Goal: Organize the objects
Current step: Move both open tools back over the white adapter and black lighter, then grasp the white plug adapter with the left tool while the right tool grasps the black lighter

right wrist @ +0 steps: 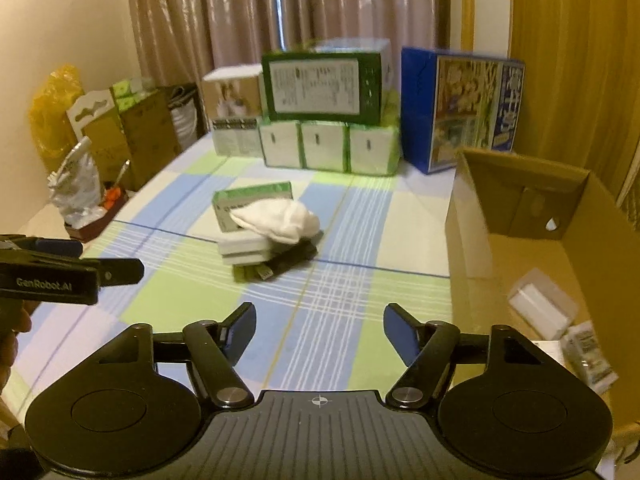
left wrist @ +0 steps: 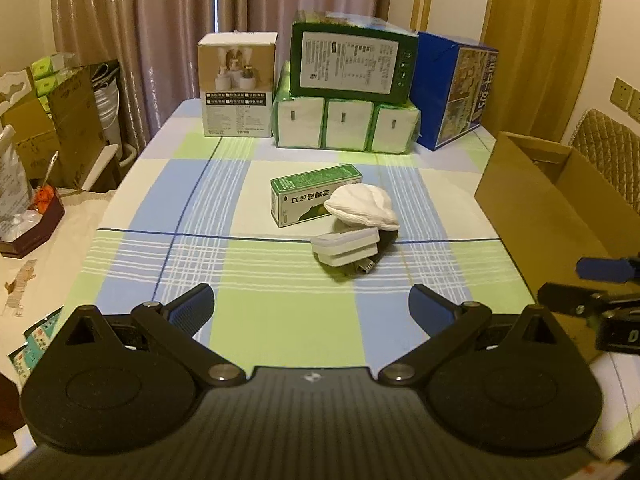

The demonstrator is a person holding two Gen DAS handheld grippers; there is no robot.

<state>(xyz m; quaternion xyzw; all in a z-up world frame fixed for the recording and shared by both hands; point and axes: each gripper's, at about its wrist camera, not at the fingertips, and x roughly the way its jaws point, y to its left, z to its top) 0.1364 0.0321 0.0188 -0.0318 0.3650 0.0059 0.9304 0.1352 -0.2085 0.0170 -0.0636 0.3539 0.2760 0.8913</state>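
Observation:
A small pile lies mid-table: a green and white carton [left wrist: 298, 196] [right wrist: 240, 197], a crumpled white cloth [left wrist: 362, 205] [right wrist: 280, 218] draped over it, a white plastic case [left wrist: 346, 247] [right wrist: 244, 249] in front, and a dark flat item [right wrist: 292, 261] underneath. My left gripper [left wrist: 311, 307] is open and empty, low over the near table, short of the pile. My right gripper [right wrist: 319, 332] is open and empty too, near the open cardboard box [left wrist: 532, 204] [right wrist: 472, 216] on the right. Inside that box lie a white case [right wrist: 540, 304] and a small packet [right wrist: 588, 354].
Along the far edge of the checked tablecloth [left wrist: 256, 312] stand a beige carton [left wrist: 237, 84], tissue packs [left wrist: 344, 124] with a green box [left wrist: 352, 64] on top, and a blue box [left wrist: 456, 88]. A side table at left holds bags and a dark tray [left wrist: 32, 224]. Curtains hang behind.

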